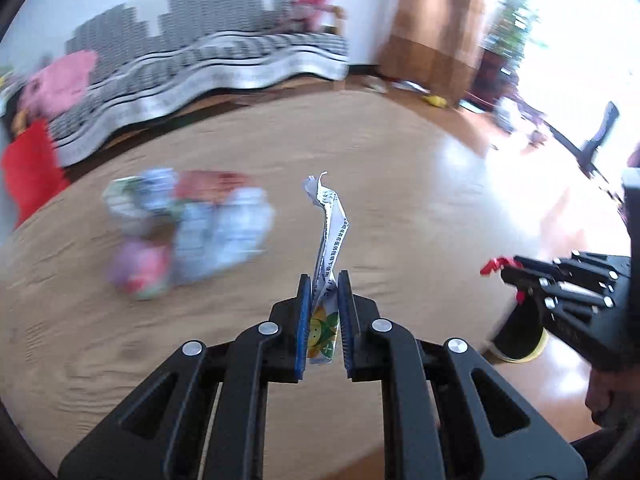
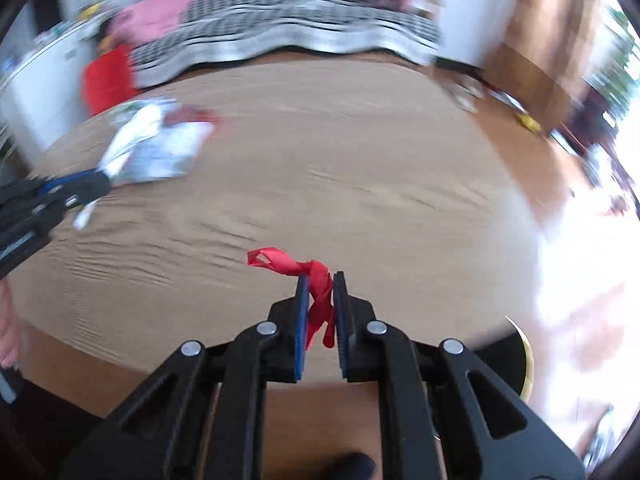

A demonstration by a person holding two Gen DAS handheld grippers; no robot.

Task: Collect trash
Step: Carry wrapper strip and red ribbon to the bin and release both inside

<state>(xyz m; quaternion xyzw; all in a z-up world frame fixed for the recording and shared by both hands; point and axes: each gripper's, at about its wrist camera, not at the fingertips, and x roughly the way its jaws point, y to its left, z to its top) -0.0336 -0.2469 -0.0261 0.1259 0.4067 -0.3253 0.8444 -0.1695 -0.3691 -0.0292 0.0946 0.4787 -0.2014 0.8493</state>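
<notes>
Carrying two caught scraps looks like the step in hand: the left gripper [image 1: 325,280] is clamped on a crumpled printed wrapper [image 1: 329,240], the right gripper [image 2: 321,280] on a red ribbon scrap [image 2: 316,280]. Next each needs a bin, perhaps the yellow-rimmed one [image 1: 520,344]. Farther across the table [image 1: 400,184] lies a blurred wrapper pile [image 1: 188,224].

A home living room: patterned sofa [image 1: 208,56], wooden table [image 1: 400,184], houseplant [image 1: 512,20]
</notes>
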